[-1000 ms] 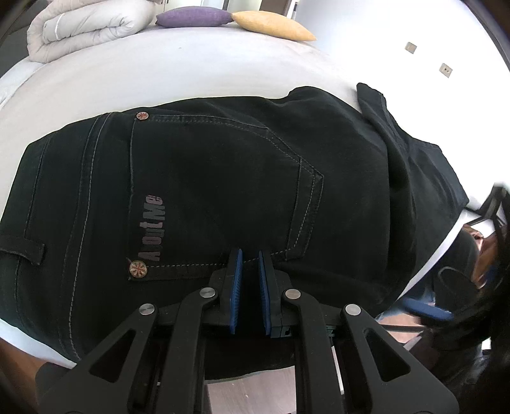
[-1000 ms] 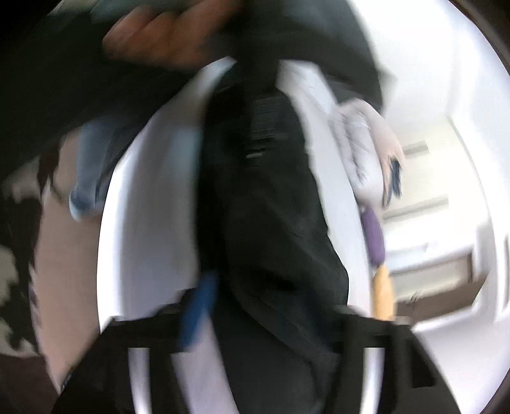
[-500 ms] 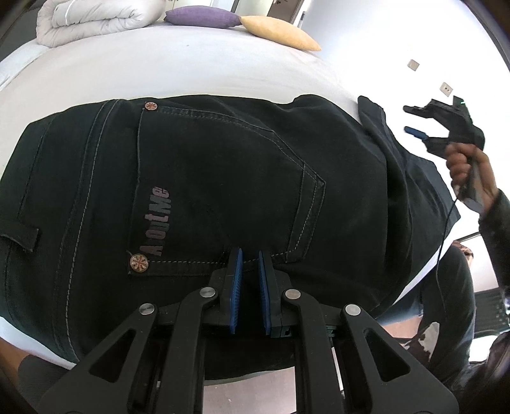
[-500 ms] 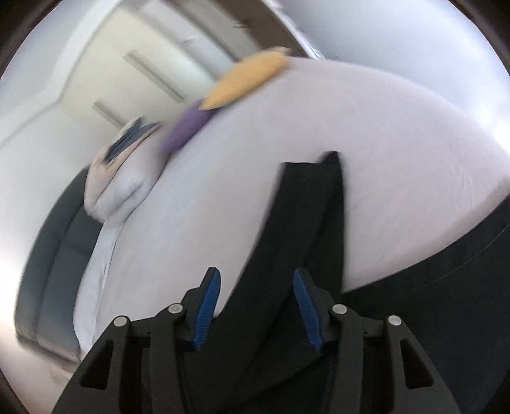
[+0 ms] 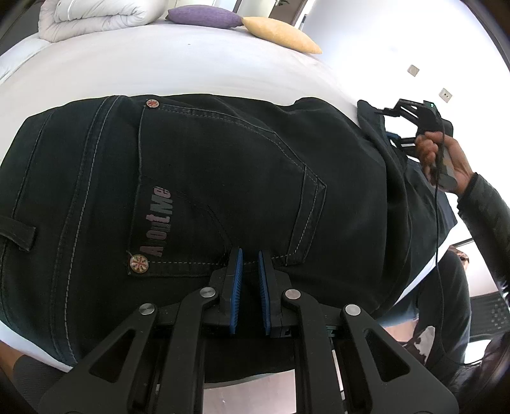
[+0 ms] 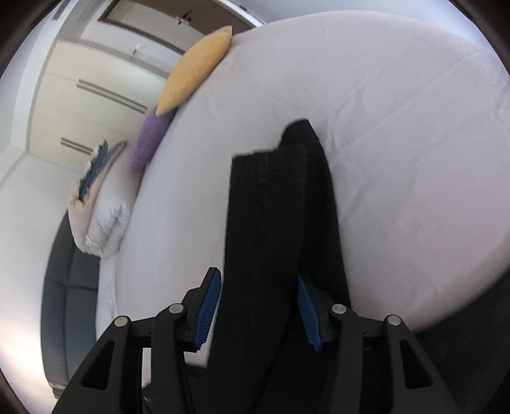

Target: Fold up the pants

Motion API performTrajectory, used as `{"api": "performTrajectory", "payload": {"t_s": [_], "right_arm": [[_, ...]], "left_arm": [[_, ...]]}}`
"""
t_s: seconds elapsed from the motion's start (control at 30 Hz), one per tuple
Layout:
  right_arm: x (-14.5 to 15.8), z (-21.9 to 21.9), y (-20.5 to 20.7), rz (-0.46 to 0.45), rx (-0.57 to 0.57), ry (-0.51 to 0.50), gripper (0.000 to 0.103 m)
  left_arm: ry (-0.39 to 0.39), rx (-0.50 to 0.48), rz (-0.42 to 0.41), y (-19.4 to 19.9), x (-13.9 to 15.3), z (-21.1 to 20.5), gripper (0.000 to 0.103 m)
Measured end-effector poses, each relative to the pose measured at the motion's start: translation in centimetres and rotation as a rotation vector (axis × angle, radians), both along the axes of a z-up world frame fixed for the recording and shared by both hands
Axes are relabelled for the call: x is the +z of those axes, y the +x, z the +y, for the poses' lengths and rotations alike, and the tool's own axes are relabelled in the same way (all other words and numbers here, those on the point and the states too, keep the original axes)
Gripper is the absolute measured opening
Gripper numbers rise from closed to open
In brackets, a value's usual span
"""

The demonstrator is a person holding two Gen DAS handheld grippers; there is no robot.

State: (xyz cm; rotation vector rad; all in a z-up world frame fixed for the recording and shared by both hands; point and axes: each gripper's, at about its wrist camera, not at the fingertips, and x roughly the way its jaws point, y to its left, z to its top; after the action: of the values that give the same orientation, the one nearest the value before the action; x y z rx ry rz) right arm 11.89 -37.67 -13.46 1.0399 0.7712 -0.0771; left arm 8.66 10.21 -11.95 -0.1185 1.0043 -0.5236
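Note:
Black jeans (image 5: 223, 178) lie on the white bed, back pocket up, waist end to the left. My left gripper (image 5: 250, 286) hovers over the near edge of the seat, its blue pads a narrow gap apart with nothing seen between them. My right gripper (image 6: 258, 305) is open, its blue pads on either side of the leg ends (image 6: 271, 203), which lie stacked on the sheet. In the left wrist view the right gripper (image 5: 411, 124) is at the far right over the legs, held by a hand.
A white bed (image 5: 159, 67) carries a folded duvet (image 5: 95, 16), a purple cushion (image 5: 204, 16) and a yellow cushion (image 5: 280, 33) at its far end. The person's legs and floor lie past the near right bed edge (image 5: 446, 318). Wardrobe doors (image 6: 89, 95) stand behind the bed.
The right gripper swung up from beside the bed to above the leg ends and lowered toward them. The left gripper stayed nearly still over the seat.

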Motion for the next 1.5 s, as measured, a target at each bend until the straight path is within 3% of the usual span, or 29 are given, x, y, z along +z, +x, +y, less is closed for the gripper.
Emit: {"api": "performTrajectory", "payload": {"t_s": [0.03,0.07,0.1,0.17,0.3,0.37,0.47,0.6,0.73,0.83,0.93,1.0,1.03,1.07,1.17,1.23,1.27,1.3,1.4,1.5], "right_arm": [[-0.1,-0.2,0.6,-0.001,0.005,0.005,0.033],[-0.3,-0.2,1.0,0.012,0.011,-0.007,0.014],[-0.4,-0.1,1.2,0.017,0.023,-0.024,0.006],[0.6,-0.2,1.0,0.002,0.034,-0.073,0.005],[5.6,-1.0,-2.2,-0.120,0.026,-0.136,0.004],[8.6,-2.6,-5.8,-0.201,-0.025,-0.153,0.004],[10.8,-4.7,-11.8,-0.275,-0.103,-0.152,0.004],[8.6,-7.4,-22.0,-0.276,-0.244,-0.100,0.004],[2.5,-9.2,-28.2,-0.146,-0.335,-0.005,0.004],[-1.0,-9.9,-30.6,-0.084,-0.408,0.055,0.010],[-2.3,-10.6,-31.3,-0.133,-0.433,0.164,0.024],[-1.6,-10.8,-31.1,-0.178,-0.436,0.165,0.052],[-1.3,-10.8,-31.0,-0.199,-0.440,0.162,0.058],[-1.0,-11.1,-30.8,-0.217,-0.446,0.158,0.062],[-0.9,-11.9,-29.3,-0.234,-0.463,0.172,0.061],[-1.4,-12.6,-28.0,-0.213,-0.440,0.183,0.043],[-1.6,-13.0,-26.6,-0.170,-0.398,0.181,0.023],[-1.9,-13.0,-25.9,-0.137,-0.373,0.182,0.013],[-1.4,-13.1,-23.9,-0.100,-0.335,0.132,0.008],[0.8,-12.9,-23.0,-0.149,-0.301,0.108,0.007]], "left_arm": [[0.001,0.000,0.001,0.0,0.0,0.0,0.010],[0.001,-0.001,0.001,0.0,0.0,0.0,0.010],[0.001,-0.001,0.002,0.0,0.0,0.1,0.010],[0.003,0.000,0.002,0.0,0.1,0.0,0.010],[0.009,0.004,-0.002,-0.1,0.1,-0.2,0.010],[0.011,0.004,-0.005,-0.2,0.2,-0.3,0.010],[0.014,0.006,-0.012,-0.3,0.2,-0.4,0.010],[0.017,0.008,-0.012,-0.4,0.3,-0.4,0.010],[0.013,0.011,-0.006,-0.3,0.4,-0.4,0.010],[0.021,0.015,-0.006,-0.4,0.5,-0.4,0.010],[0.031,0.027,-0.009,-0.5,0.6,-0.6,0.010],[0.035,0.032,-0.010,-0.6,0.7,-0.7,0.010],[0.037,0.036,-0.009,-0.6,0.7,-0.7,0.010],[0.038,0.037,-0.008,-0.7,0.7,-0.8,0.010],[0.037,0.043,0.001,-0.6,0.8,-0.8,0.010],[0.042,0.043,0.003,-0.5,0.8,-0.9,0.010],[0.045,0.043,0.003,-0.4,0.8,-0.9,0.010],[0.046,0.043,0.004,-0.4,0.8,-1.0,0.010],[0.046,0.044,0.004,-0.3,0.8,-1.0,0.010],[0.043,0.048,0.006,-0.3,0.7,-1.0,0.010]]}}
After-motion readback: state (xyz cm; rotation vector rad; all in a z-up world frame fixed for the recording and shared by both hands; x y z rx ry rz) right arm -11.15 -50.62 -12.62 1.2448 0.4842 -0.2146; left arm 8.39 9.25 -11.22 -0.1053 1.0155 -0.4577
